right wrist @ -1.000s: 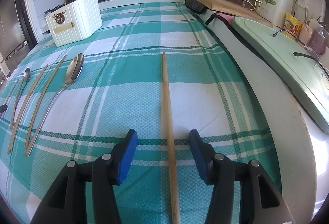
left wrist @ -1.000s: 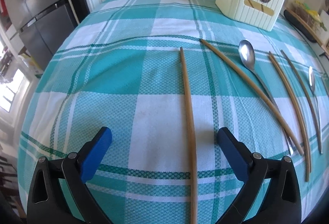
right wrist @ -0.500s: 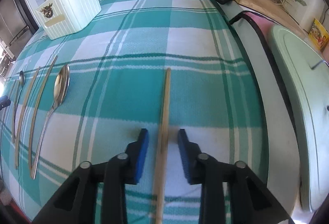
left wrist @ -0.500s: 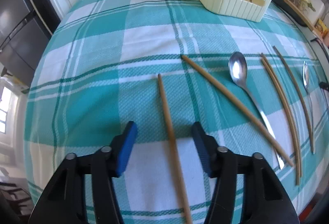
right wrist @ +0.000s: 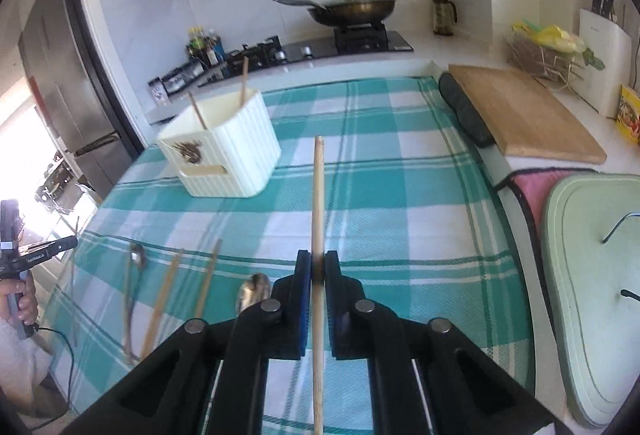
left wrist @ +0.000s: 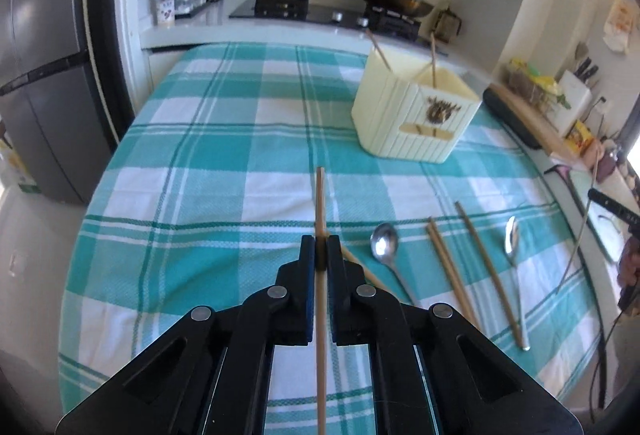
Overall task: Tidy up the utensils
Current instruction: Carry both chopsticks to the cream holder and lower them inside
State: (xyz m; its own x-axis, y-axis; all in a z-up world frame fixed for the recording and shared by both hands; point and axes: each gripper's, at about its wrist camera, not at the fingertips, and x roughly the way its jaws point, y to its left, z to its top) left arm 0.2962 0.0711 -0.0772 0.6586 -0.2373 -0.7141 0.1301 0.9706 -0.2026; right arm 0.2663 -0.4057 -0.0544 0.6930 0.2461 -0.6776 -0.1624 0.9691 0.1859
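Note:
My left gripper point(left wrist: 320, 249) is shut on a wooden chopstick point(left wrist: 320, 203) and holds it lifted above the checked cloth. My right gripper point(right wrist: 317, 265) is shut on another wooden chopstick point(right wrist: 318, 195), also lifted. A cream utensil holder point(left wrist: 416, 115) stands at the far right of the cloth with two chopsticks in it; it also shows in the right wrist view point(right wrist: 224, 151). On the cloth lie two spoons point(left wrist: 385, 247) point(left wrist: 512, 235) and several chopsticks point(left wrist: 448, 267).
The checked cloth point(left wrist: 224, 171) covers the table. A wooden cutting board point(right wrist: 524, 115) and a pale green lid point(right wrist: 592, 275) lie right of the cloth. A stove with a wok point(right wrist: 352, 11) stands at the back. A fridge point(left wrist: 44, 75) stands at left.
Both grippers closed on their chopsticks and lifted them off the cloth. The views rose and now look toward the holder.

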